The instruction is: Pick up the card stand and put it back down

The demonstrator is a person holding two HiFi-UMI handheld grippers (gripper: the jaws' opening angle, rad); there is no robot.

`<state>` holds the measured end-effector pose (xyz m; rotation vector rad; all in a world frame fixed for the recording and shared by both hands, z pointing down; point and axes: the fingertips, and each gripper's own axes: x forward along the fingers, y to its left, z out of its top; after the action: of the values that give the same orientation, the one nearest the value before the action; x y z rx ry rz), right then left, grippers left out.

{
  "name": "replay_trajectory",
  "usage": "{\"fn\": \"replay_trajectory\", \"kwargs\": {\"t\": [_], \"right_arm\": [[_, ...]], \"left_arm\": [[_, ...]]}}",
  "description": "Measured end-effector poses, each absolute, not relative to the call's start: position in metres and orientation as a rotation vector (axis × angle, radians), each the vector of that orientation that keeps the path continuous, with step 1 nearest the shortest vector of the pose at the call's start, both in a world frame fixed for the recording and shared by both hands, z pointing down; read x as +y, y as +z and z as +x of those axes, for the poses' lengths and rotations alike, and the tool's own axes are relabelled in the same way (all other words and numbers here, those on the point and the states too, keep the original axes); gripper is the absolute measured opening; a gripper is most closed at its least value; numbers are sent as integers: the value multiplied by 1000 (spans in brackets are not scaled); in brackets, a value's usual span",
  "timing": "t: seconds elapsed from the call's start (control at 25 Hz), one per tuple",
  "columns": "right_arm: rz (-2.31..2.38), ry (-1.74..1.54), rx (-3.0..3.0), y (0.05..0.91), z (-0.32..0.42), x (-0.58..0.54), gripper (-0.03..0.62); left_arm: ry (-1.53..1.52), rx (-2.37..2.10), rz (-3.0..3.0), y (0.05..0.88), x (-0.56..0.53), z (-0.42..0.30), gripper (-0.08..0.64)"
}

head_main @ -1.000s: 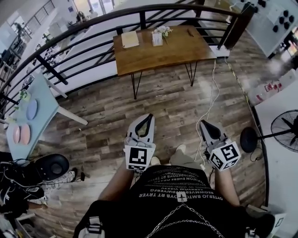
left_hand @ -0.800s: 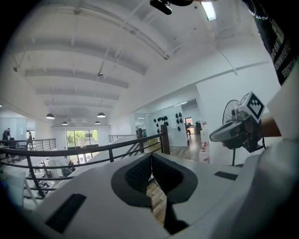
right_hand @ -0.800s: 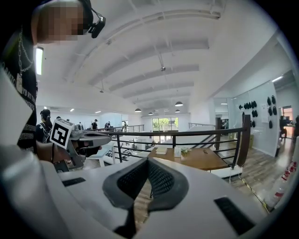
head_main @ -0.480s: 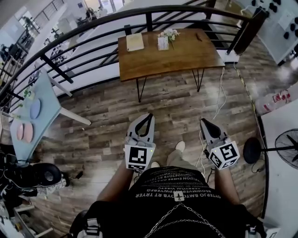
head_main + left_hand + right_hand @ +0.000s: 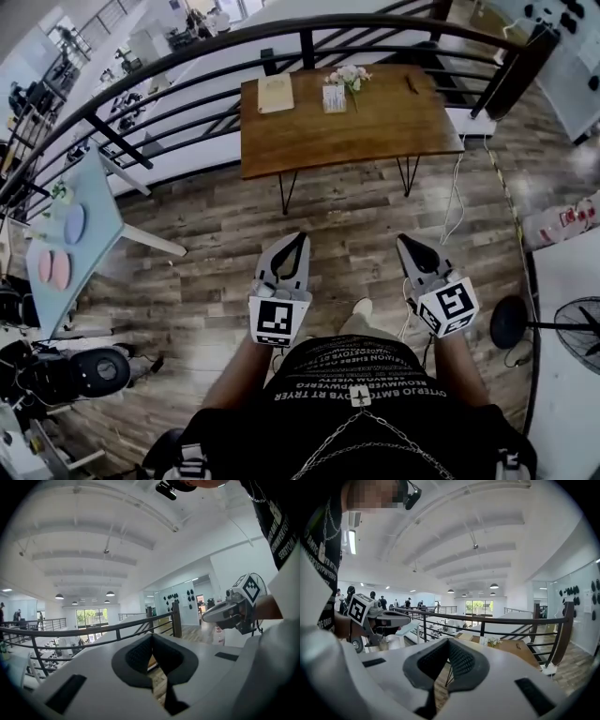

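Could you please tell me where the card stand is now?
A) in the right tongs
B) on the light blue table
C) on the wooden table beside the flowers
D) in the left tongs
C: the card stand stands on the wooden table by the flowers; the left tongs and right tongs are shut and empty.

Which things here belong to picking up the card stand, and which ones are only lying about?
For the job:
- card stand
- wooden table under it
- left gripper and right gripper, both shut and empty

Lying about:
- flowers
- notepad
- floor fan
- light blue table with plates
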<state>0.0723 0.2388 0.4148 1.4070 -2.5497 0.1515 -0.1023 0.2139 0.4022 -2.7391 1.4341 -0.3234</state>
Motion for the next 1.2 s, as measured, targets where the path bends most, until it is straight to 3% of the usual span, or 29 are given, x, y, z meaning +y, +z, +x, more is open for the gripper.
{"fn": "replay_trajectory", "kwargs": {"t": [0.76,1.2], "right_arm": [[1307,153,-2607,422,172,178,15],[1267,202,-2667,434,177,168,15]], "left_arm": [[-351,1551,-2669,396,161,-2,29],[-394,1552,-2624,390,159,14,29]]}}
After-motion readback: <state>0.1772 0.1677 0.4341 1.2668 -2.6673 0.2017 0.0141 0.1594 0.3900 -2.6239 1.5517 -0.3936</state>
